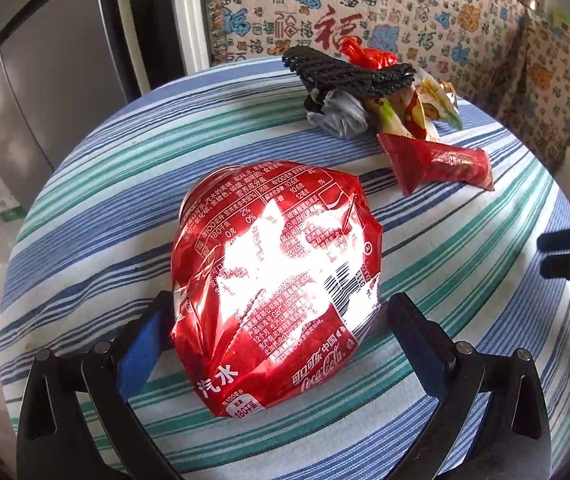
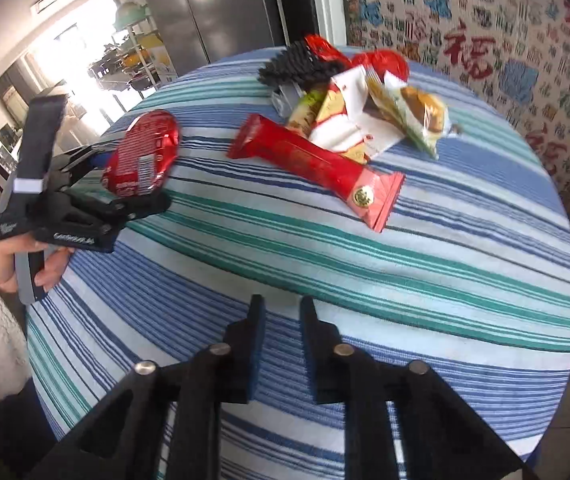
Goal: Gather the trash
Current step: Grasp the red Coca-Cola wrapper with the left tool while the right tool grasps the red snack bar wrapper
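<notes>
A crushed red Coca-Cola can [image 1: 277, 280] lies on the striped tablecloth [image 1: 465, 280] between the fingers of my left gripper [image 1: 281, 312], which closes on its sides. The right wrist view shows the same can [image 2: 141, 156] held in the left gripper [image 2: 137, 176] at the table's left edge. My right gripper [image 2: 281, 312] hovers over the near part of the table, fingers nearly together with a narrow gap, holding nothing. A long red snack wrapper [image 2: 313, 164] lies mid-table, also seen in the left wrist view [image 1: 441, 164].
A pile of trash sits at the far side: black foam netting [image 1: 349, 72], a grey crumpled bag [image 1: 337, 114], a red plastic bag [image 2: 385, 62], and yellow-green wrappers [image 2: 409, 116]. A patterned cloth-covered sofa [image 1: 405, 8] stands behind. A steel refrigerator [image 2: 213, 8] is beyond the table.
</notes>
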`<action>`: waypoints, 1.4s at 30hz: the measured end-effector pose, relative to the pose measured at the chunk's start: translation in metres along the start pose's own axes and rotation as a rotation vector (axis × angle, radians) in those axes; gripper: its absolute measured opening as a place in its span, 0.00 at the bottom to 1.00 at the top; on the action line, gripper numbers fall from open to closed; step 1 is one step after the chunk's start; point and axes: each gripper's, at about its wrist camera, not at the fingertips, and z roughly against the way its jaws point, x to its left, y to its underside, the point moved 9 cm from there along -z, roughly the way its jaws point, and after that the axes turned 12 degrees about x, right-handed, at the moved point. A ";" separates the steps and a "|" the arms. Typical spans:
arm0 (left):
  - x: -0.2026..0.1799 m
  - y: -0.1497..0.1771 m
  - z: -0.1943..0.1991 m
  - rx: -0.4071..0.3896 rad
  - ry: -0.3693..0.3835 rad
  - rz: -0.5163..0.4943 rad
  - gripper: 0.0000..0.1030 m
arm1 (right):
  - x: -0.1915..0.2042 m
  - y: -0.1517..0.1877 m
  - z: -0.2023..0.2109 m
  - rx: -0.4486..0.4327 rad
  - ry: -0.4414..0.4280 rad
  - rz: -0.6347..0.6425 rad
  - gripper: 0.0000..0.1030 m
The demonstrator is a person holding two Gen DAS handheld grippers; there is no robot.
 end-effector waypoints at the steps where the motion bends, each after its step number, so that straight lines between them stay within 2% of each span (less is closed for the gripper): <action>1: 0.000 0.000 0.000 0.000 -0.002 0.002 1.00 | -0.002 -0.004 0.004 -0.034 0.035 0.011 0.64; 2: 0.000 0.000 0.000 0.000 -0.003 0.003 1.00 | -0.006 -0.010 0.010 -0.078 0.083 0.022 0.76; 3: 0.000 0.000 0.000 -0.001 -0.003 0.004 1.00 | -0.012 -0.021 0.015 -0.141 0.146 0.047 0.76; 4: 0.000 0.000 0.000 -0.001 -0.004 0.005 1.00 | -0.014 -0.028 0.016 -0.164 0.185 0.076 0.76; 6: 0.000 0.001 0.000 -0.001 -0.004 0.005 1.00 | -0.019 -0.046 0.012 -0.173 0.246 0.154 0.76; 8: 0.000 0.000 0.000 -0.001 -0.002 0.006 1.00 | -0.019 -0.063 0.003 -0.161 0.267 0.227 0.76; 11: -0.001 0.001 0.000 -0.001 0.002 0.005 0.99 | -0.017 -0.082 -0.016 -0.124 0.260 0.310 0.75; 13: 0.000 0.000 0.000 -0.001 0.003 0.003 0.99 | -0.022 -0.086 -0.030 -0.079 0.233 0.299 0.71; 15: 0.000 0.000 0.000 -0.001 0.002 0.003 1.00 | -0.025 -0.085 -0.035 -0.037 0.102 0.237 0.51; 16: 0.000 0.000 0.000 -0.001 0.003 0.003 1.00 | -0.025 -0.080 -0.033 -0.021 0.058 0.214 0.33; 18: -0.001 0.000 0.000 -0.001 0.002 0.004 1.00 | -0.023 -0.065 -0.027 0.019 0.034 0.184 0.33; 21: -0.001 0.000 0.000 -0.001 0.001 0.004 1.00 | 0.001 -0.031 -0.014 0.070 -0.007 0.175 0.34; 22: 0.000 0.000 0.000 -0.001 0.001 0.004 1.00 | 0.007 -0.023 -0.010 0.060 0.007 0.165 0.34; 24: 0.000 0.001 0.000 0.000 -0.001 0.006 1.00 | 0.008 -0.014 -0.004 0.029 0.028 0.101 0.44; 25: 0.000 0.003 0.001 0.002 -0.001 0.006 1.00 | 0.007 -0.010 -0.001 0.003 0.031 0.055 0.57; 26: 0.000 0.006 0.002 0.007 0.000 -0.003 1.00 | 0.007 -0.005 0.003 -0.028 0.043 0.026 0.66; 28: 0.000 0.015 0.006 0.020 0.009 -0.029 1.00 | 0.009 0.004 0.008 -0.104 0.065 0.021 0.67; 30: 0.003 0.023 0.009 0.033 0.012 -0.038 1.00 | 0.010 0.011 0.006 -0.128 0.044 0.012 0.67; 34: 0.012 0.032 0.013 0.033 0.008 -0.020 1.00 | 0.009 0.005 -0.004 -0.111 0.078 0.019 0.68; 36: 0.009 0.031 0.013 0.017 0.004 -0.021 1.00 | 0.010 0.003 -0.007 -0.113 0.091 0.029 0.72; 38: -0.001 0.023 0.011 0.009 0.007 -0.070 1.00 | 0.017 0.003 -0.006 -0.109 0.101 0.054 0.79; 40: -0.005 0.014 0.008 -0.003 0.003 -0.099 1.00 | 0.025 0.000 -0.006 -0.087 0.102 0.080 0.79; 42: -0.001 0.005 0.004 0.000 0.003 -0.069 1.00 | 0.026 -0.007 -0.010 -0.050 0.100 0.082 0.79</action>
